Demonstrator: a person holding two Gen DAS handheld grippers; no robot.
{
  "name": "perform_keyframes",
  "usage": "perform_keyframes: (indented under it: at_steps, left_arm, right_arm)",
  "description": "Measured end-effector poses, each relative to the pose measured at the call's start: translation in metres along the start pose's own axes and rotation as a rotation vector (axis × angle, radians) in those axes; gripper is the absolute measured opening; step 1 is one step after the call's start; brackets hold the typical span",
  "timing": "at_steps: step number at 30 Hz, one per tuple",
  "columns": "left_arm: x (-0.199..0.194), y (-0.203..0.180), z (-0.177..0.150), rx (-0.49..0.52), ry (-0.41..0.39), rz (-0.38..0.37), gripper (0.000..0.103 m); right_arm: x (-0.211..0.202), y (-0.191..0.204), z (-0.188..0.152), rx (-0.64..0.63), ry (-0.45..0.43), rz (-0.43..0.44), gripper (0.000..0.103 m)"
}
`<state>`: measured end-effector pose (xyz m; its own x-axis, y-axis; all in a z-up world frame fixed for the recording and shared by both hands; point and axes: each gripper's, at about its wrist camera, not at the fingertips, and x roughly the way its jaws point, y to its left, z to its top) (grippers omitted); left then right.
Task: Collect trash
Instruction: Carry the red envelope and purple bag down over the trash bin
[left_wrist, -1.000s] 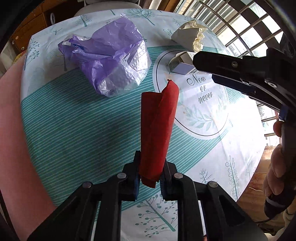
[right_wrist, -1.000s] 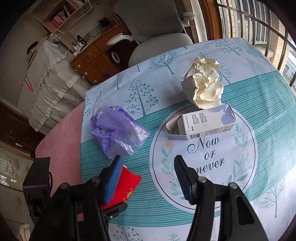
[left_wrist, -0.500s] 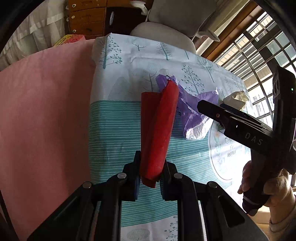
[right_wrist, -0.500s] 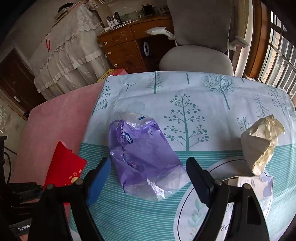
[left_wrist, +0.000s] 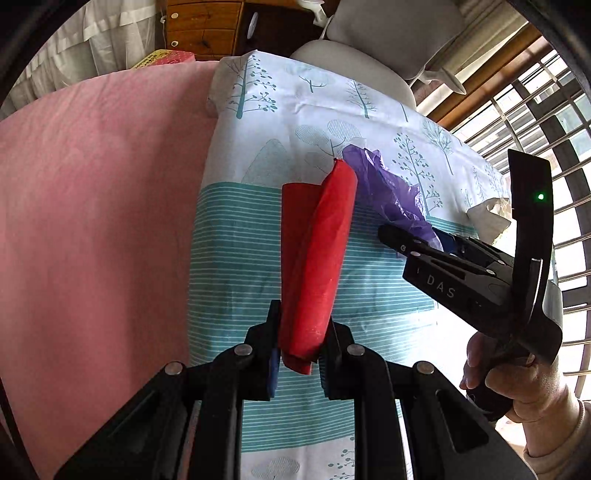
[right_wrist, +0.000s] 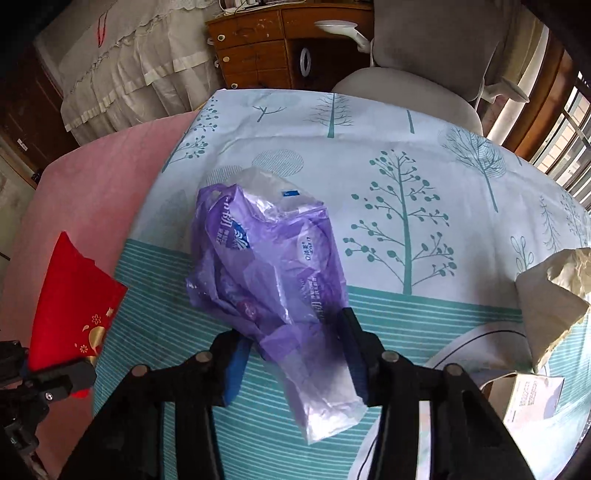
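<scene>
Round table under two cloths: plain pink cloth (left_wrist: 92, 206) on the left, tree-printed white and teal tablecloth (left_wrist: 258, 236) to the right; grey chair (right_wrist: 417, 66) and wooden drawers (right_wrist: 258, 48) beyond the far edge, barred window (left_wrist: 546, 110) at far right.

Left gripper (left_wrist: 298, 363) clenched on a red envelope (left_wrist: 317, 254), pinched at its near end. Bent lengthwise into a loose fold, matte red, gold flower print showing on its face in the right wrist view (right_wrist: 74, 299). Long axis running straight away from the fingers, free end up and toward the far side, held above the seam between the two cloths.

Right gripper (right_wrist: 295, 365) closed around the near tail of a purple plastic bag (right_wrist: 269, 266). Crinkled, translucent, printed with white lettering, paler and almost clear at both ends. Long axis running near to far, leaning a little left at the far end, over the teal stripes.

Crumpled cream paper (right_wrist: 554, 295) at right, just beyond a small white box (right_wrist: 532, 398) at the near right.
</scene>
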<state>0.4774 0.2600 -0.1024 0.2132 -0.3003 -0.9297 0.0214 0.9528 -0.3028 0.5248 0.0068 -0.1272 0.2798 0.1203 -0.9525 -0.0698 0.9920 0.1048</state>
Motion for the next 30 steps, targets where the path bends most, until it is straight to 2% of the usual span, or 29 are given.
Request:
perform_keyframes:
  at_steps: [1, 4, 9, 13, 19, 25, 30]
  left_arm:
    - [-0.002, -0.001, -0.002, -0.001, -0.002, 0.001, 0.015]
    - [-0.011, -0.009, -0.011, 0.002, -0.018, 0.006, 0.015]
    - [-0.034, -0.031, -0.040, 0.005, -0.054, 0.003, 0.014]
    - [-0.053, -0.059, -0.074, 0.018, -0.081, 0.010, 0.015]
    - [-0.080, -0.117, -0.147, 0.030, -0.130, 0.031, 0.015]
    - [-0.102, -0.187, -0.239, 0.028, -0.174, 0.028, 0.015]
    - [-0.110, -0.236, -0.319, 0.018, -0.163, 0.025, 0.015]
  right_arm:
    - [-0.004, -0.004, -0.002, 0.021, -0.002, 0.028, 0.031]
    - [-0.021, -0.012, -0.010, 0.059, -0.017, 0.067, 0.022]
    - [-0.069, -0.020, -0.042, 0.085, -0.058, 0.142, 0.018]
    - [-0.114, -0.029, -0.085, 0.095, -0.088, 0.194, 0.017]
    - [-0.174, -0.056, -0.173, 0.088, -0.107, 0.270, 0.015]
    - [-0.230, -0.098, -0.269, 0.050, -0.135, 0.328, 0.013]
    - [-0.267, -0.128, -0.340, 0.036, -0.137, 0.355, 0.012]
